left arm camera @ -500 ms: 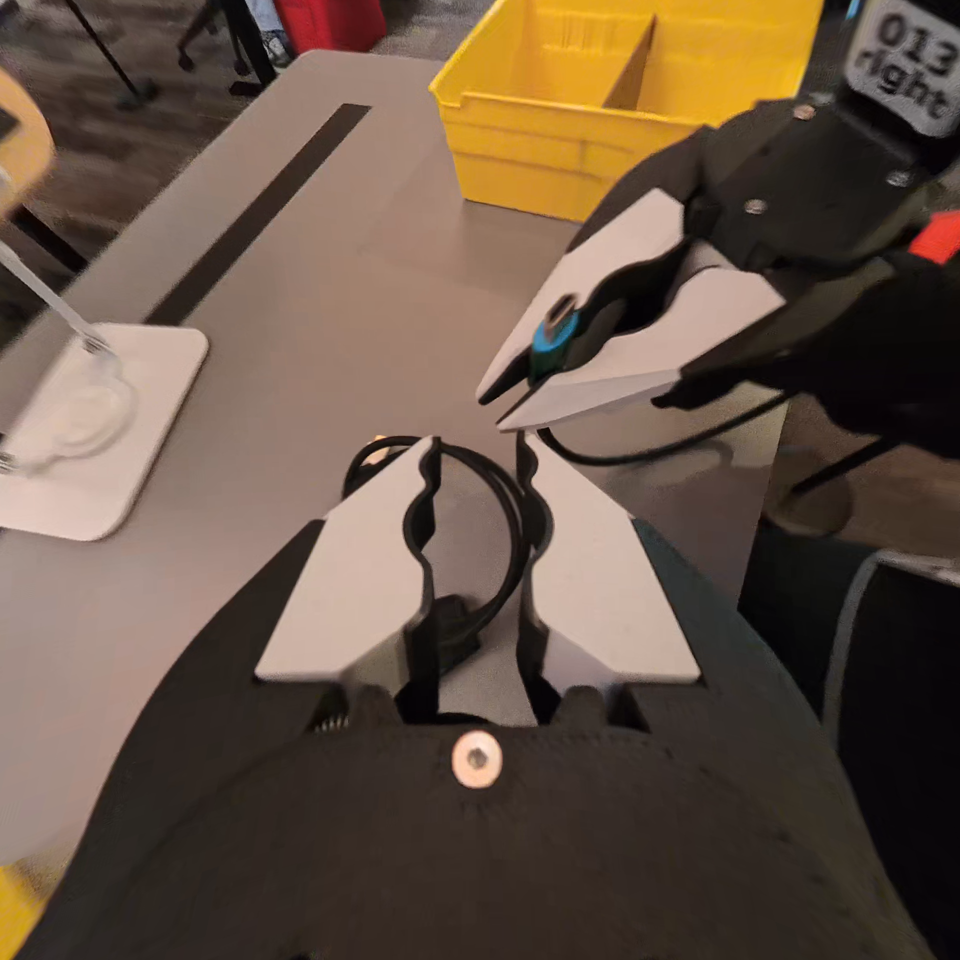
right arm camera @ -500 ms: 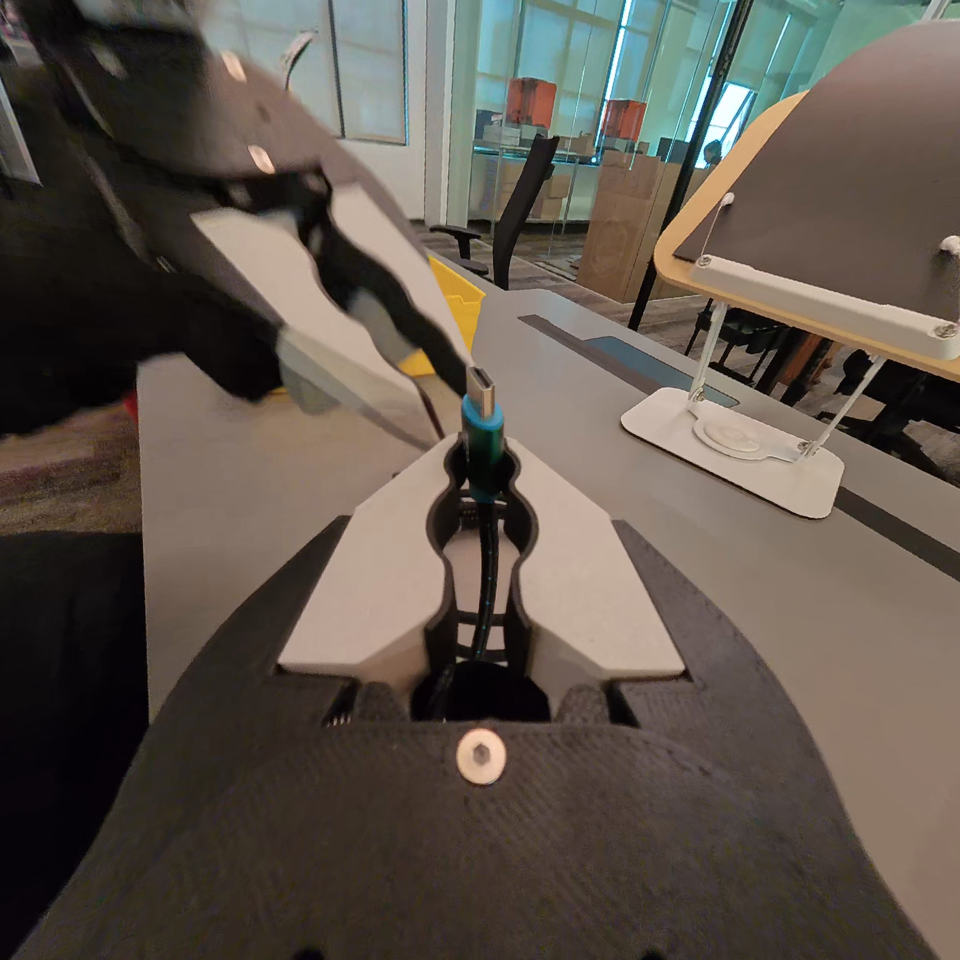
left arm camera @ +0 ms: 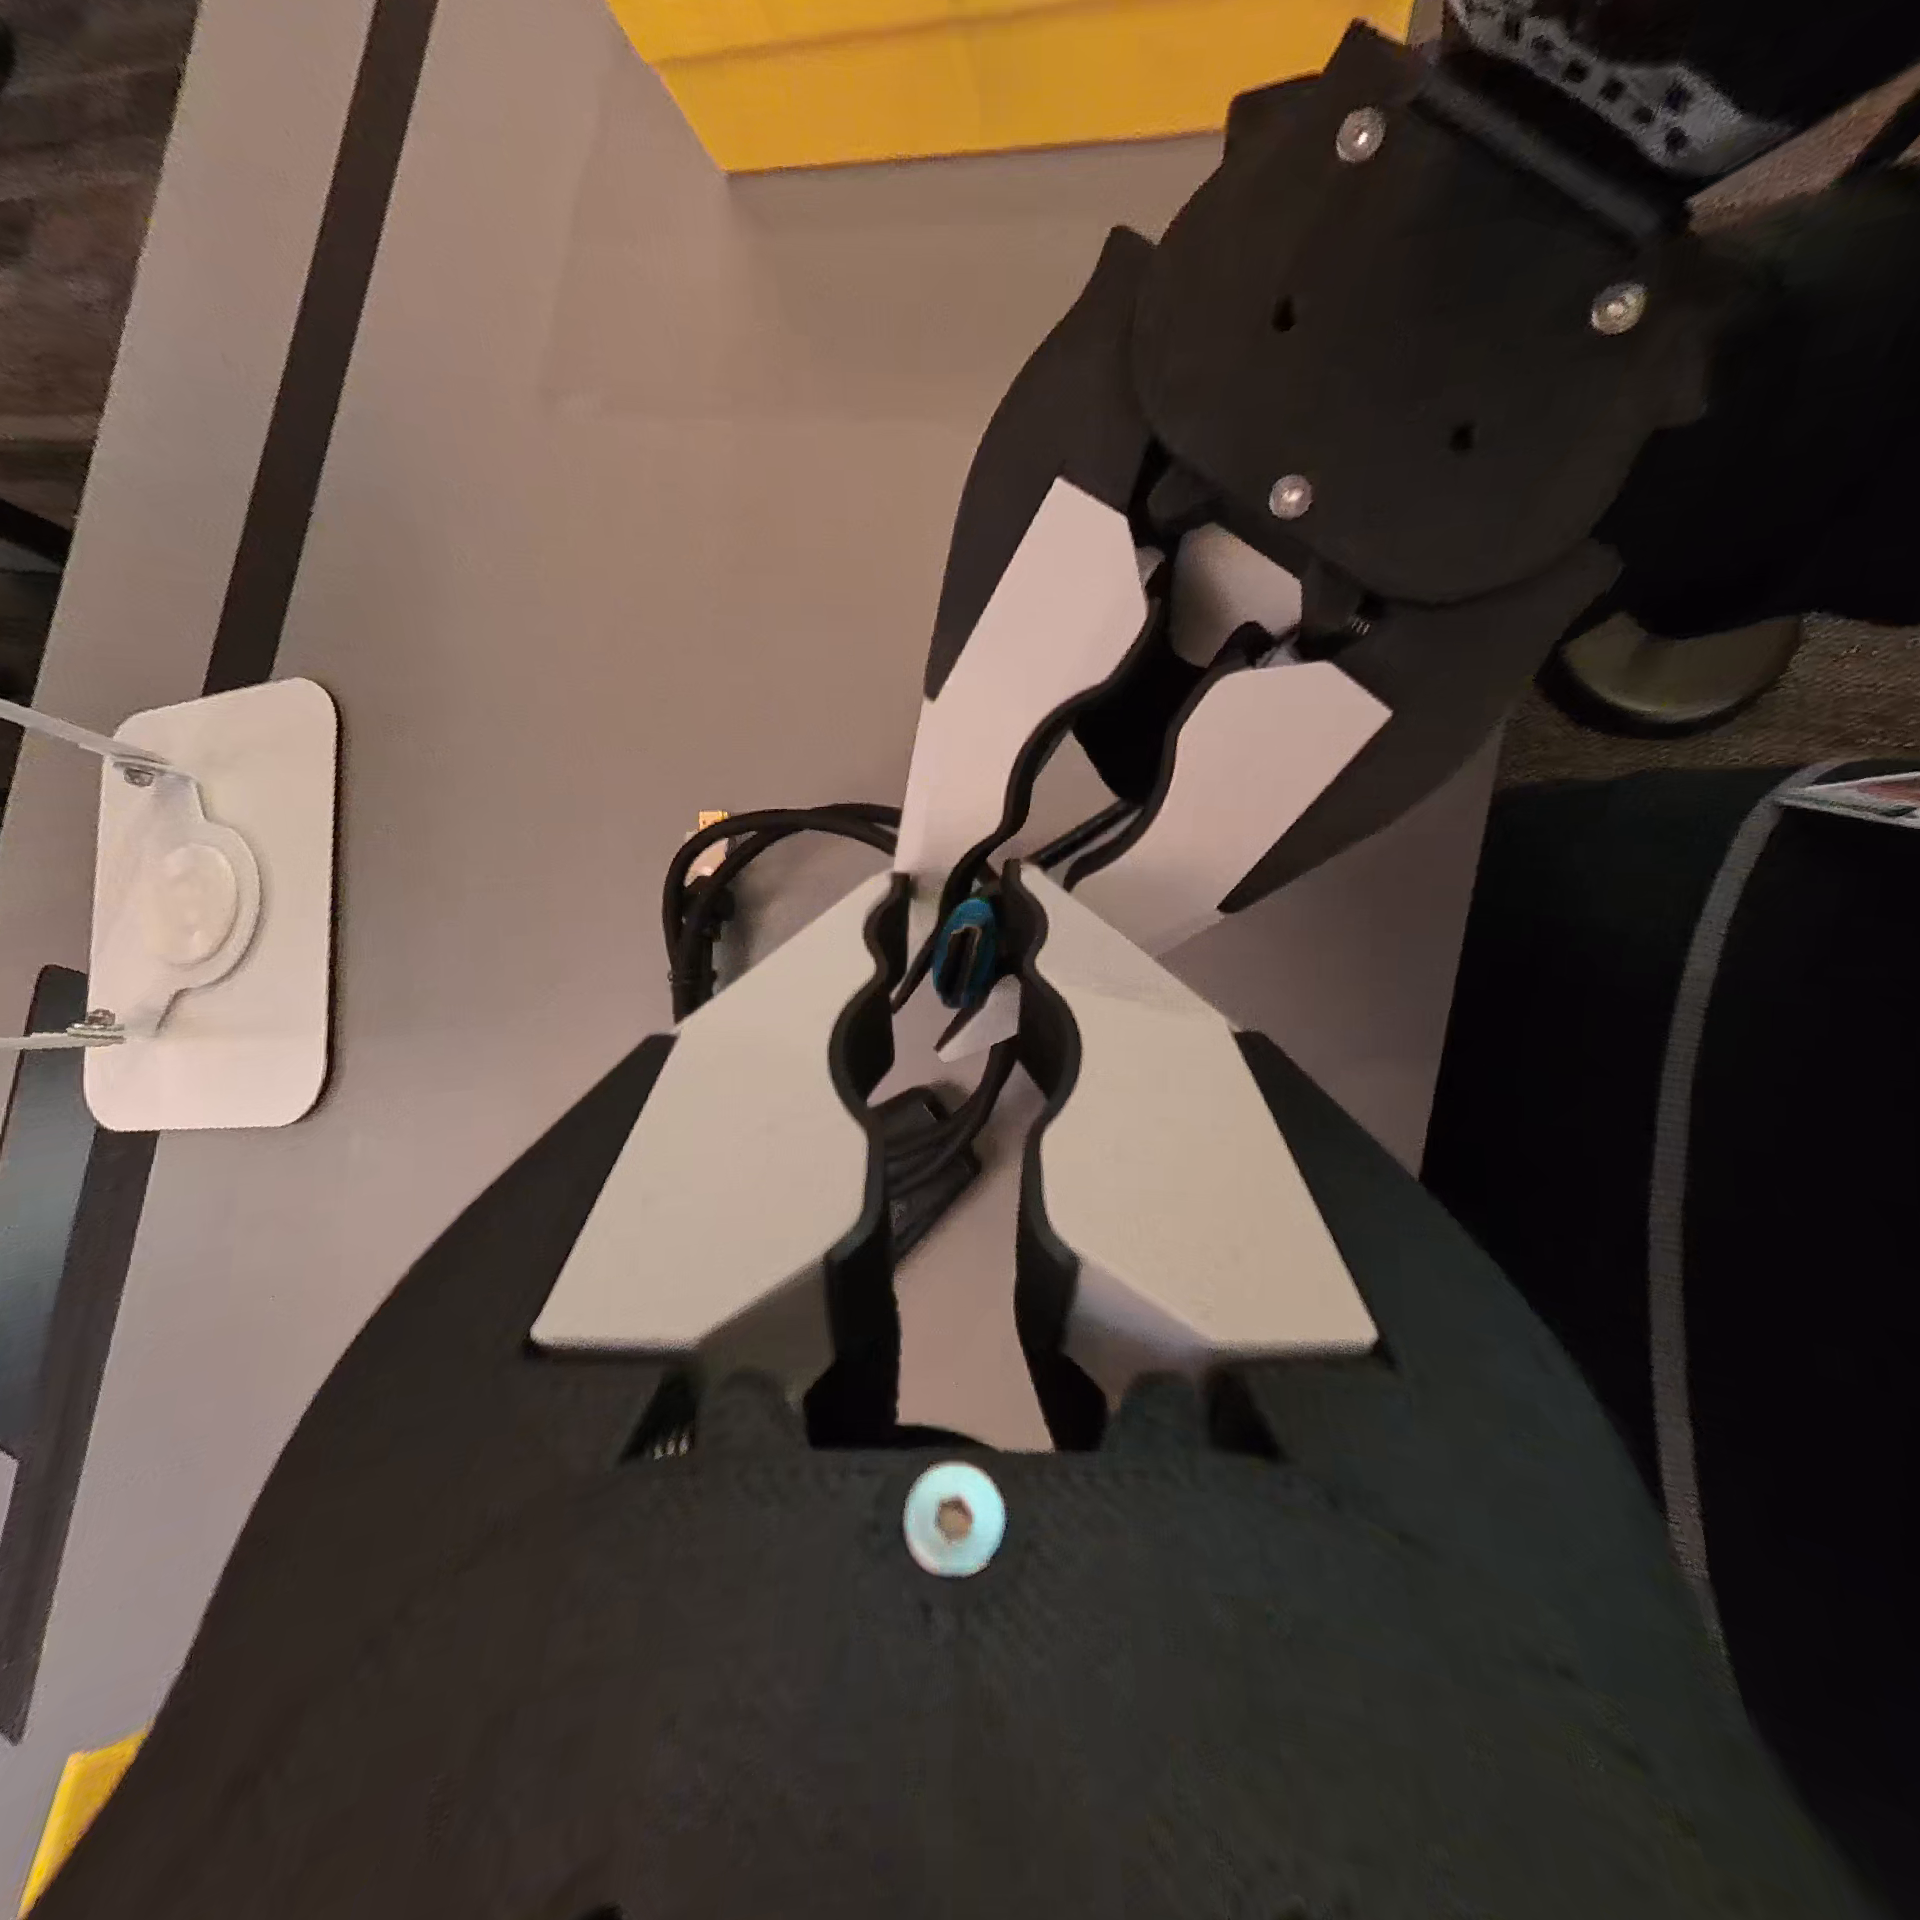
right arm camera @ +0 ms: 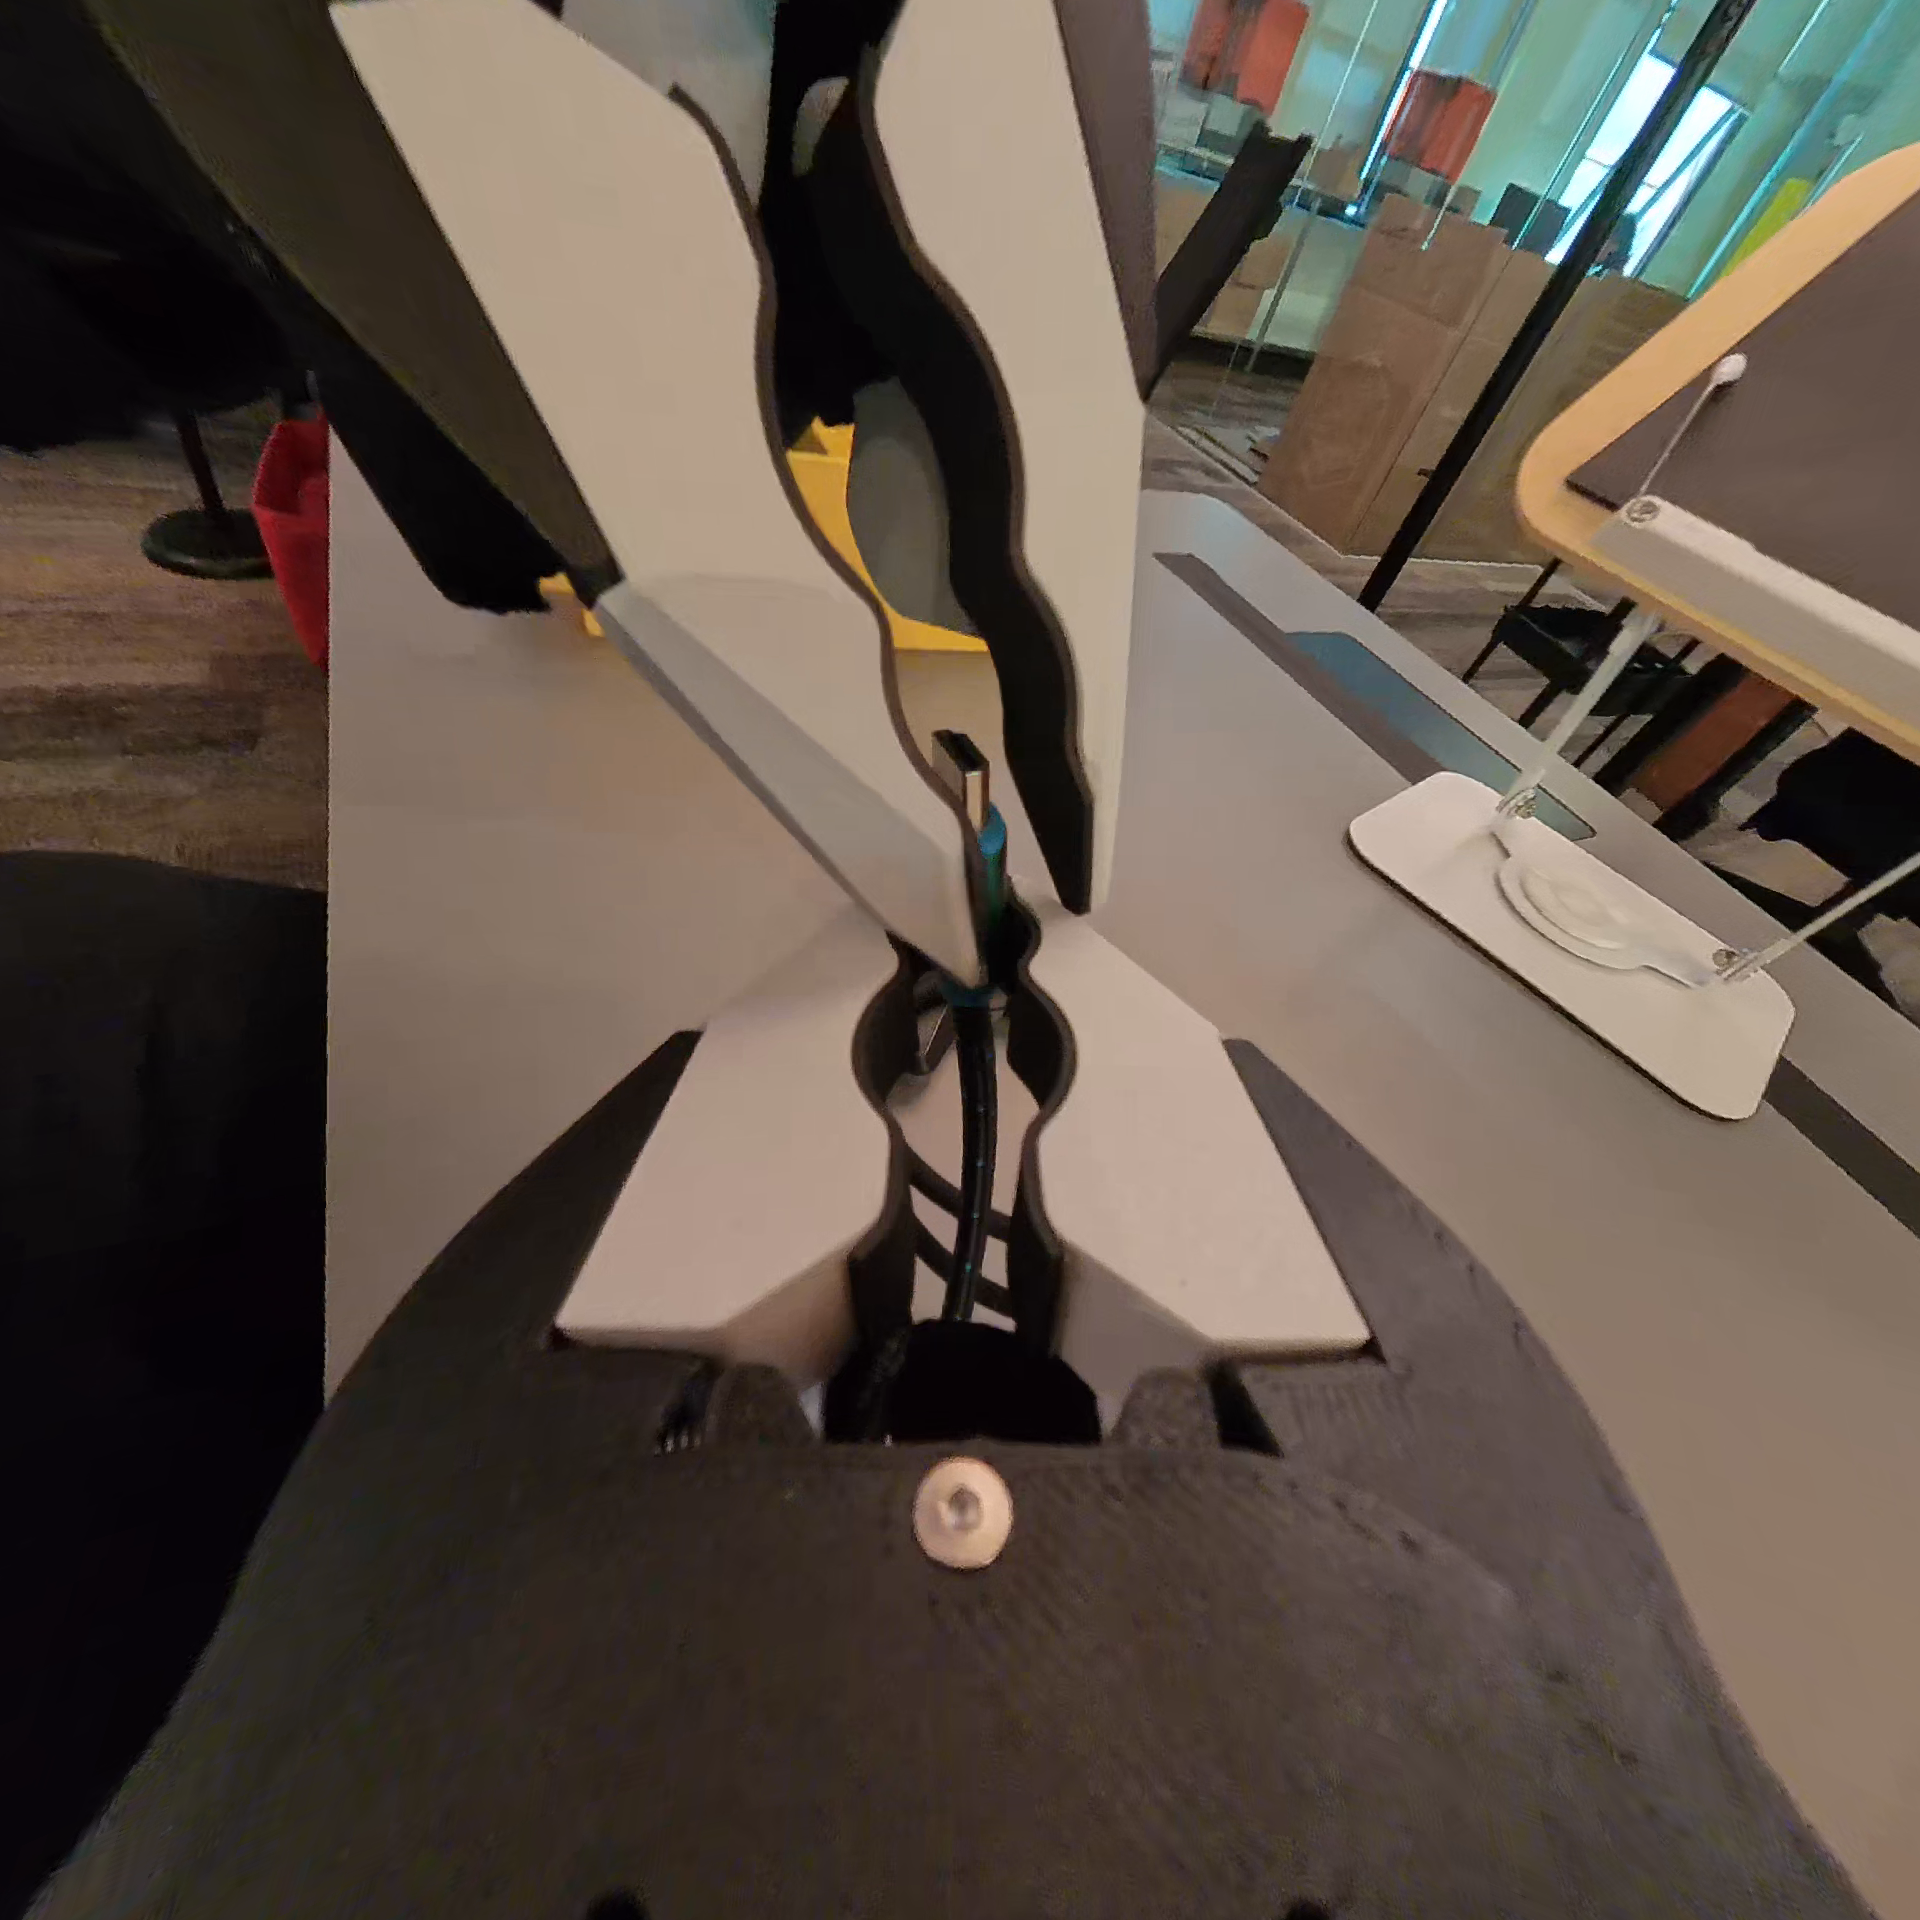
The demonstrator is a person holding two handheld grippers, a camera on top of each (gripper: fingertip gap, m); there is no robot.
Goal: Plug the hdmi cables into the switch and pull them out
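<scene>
The cable plug (right arm camera: 982, 831), black with a blue band and a metal tip, sticks up out of the tips of the right gripper (right arm camera: 966, 956), which is pinched tight on it with the black cord running back between its fingers. The left gripper (left arm camera: 961, 914) has its fingers a little apart around the plug's tip, not squeezing it. Past them, more black cable (left arm camera: 717, 883) lies looped on the grey table (left arm camera: 623, 468), with a yellow bin (left arm camera: 935, 83) farther back.

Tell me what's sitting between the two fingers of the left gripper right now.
In the left wrist view, the left gripper is open around the blue-collared plug, which the right gripper holds. Below the gap lie black cables on the grey table.
</scene>
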